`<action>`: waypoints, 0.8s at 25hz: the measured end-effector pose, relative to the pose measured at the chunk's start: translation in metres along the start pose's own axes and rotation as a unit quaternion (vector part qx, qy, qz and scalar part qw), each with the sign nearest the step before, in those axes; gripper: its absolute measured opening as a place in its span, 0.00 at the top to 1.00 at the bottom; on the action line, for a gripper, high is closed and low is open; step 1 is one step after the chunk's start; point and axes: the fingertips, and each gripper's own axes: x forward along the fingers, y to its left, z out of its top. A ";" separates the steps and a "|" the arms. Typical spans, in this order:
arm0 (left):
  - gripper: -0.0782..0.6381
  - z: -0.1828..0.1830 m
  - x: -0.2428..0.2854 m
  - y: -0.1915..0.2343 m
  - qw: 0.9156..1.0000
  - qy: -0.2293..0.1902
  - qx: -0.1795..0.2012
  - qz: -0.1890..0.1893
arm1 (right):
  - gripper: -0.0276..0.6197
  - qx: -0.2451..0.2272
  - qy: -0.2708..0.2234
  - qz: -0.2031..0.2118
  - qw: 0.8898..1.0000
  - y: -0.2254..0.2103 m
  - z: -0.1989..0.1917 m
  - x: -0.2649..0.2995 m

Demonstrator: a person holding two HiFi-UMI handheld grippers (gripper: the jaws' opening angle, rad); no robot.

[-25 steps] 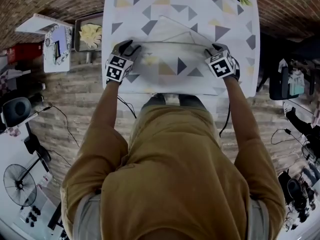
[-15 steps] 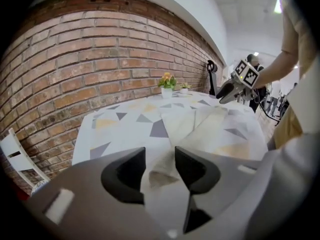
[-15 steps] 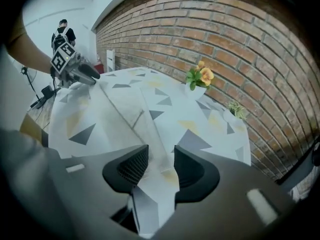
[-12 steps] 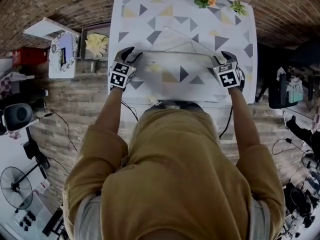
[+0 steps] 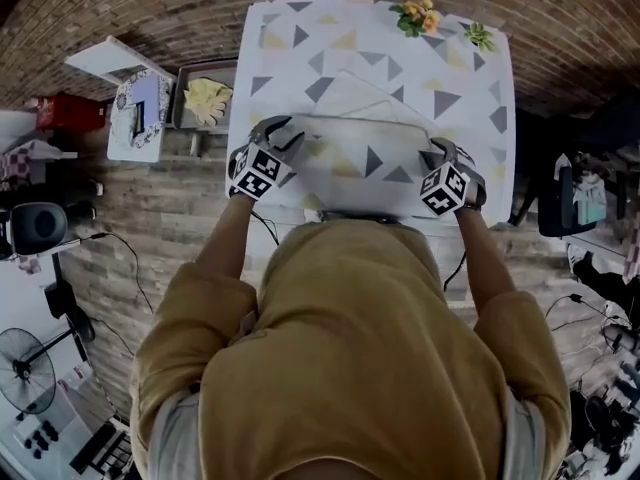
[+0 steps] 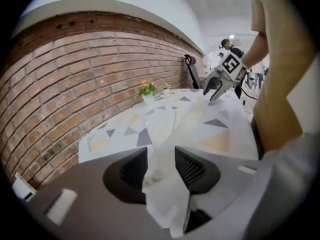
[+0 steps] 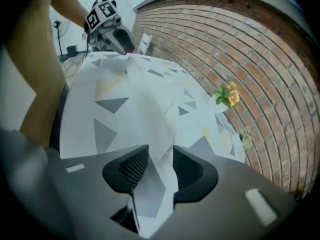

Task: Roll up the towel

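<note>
The left gripper (image 5: 283, 128) has its jaws drawn in close and pinched on one near corner of the towel (image 5: 360, 153); in its own view the cloth (image 6: 162, 184) runs up between the ribbed pads and hangs out below them. The right gripper (image 5: 440, 152) has the other near corner the same way, jaws narrow, with a fold of triangle-printed cloth (image 7: 150, 199) squeezed between them.

The towel lies across the near half of the table (image 5: 480, 88), its near edge held up off the top between the two grippers. It is printed with the same grey and yellow triangles as the table's cover, so its far edge is hard to pick out.

At the table's far edge, well apart from the towel, stand a small pot of yellow flowers (image 5: 417, 16) and a smaller green plant (image 5: 480, 36). Left of the table a tray (image 5: 205, 98) holds something pale yellow, next to a white stand (image 5: 135, 108) and a red box (image 5: 65, 113). A brick wall (image 6: 75, 84) runs behind. From the head view the person's mustard shirt (image 5: 350, 368) covers the table's near edge, and cables (image 5: 110, 238) trail over the floor at the left.
</note>
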 end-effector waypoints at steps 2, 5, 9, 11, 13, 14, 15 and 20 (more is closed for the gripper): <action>0.62 -0.004 0.005 -0.013 0.999 0.015 0.030 -0.018 | 0.74 -0.021 0.001 0.004 1.000 0.006 0.003 0.005; 0.62 -0.008 0.013 -0.026 0.995 0.035 0.081 -0.038 | 0.74 -0.043 0.010 0.011 0.999 0.009 0.004 0.012; 0.62 -0.014 0.024 -0.034 0.986 0.064 0.140 -0.061 | 0.74 -0.090 0.024 0.020 0.995 0.013 0.006 0.017; 0.62 -0.013 0.030 -0.037 0.984 0.067 0.152 -0.070 | 0.74 -0.108 0.031 0.021 0.993 0.012 0.007 0.022; 0.62 -0.013 0.036 -0.040 0.981 0.072 0.162 -0.077 | 0.74 -0.115 0.042 0.025 0.992 0.011 0.005 0.026; 0.62 -0.014 0.038 -0.042 0.980 0.076 0.166 -0.079 | 0.74 -0.114 0.046 0.029 0.992 0.011 0.003 0.027; 0.62 -0.016 0.041 -0.044 0.979 0.081 0.169 -0.081 | 0.74 -0.110 0.050 0.033 0.992 0.012 0.003 0.027; 0.62 -0.021 0.047 -0.043 0.978 0.094 0.172 -0.074 | 0.74 -0.094 0.055 0.032 0.994 0.011 0.001 0.027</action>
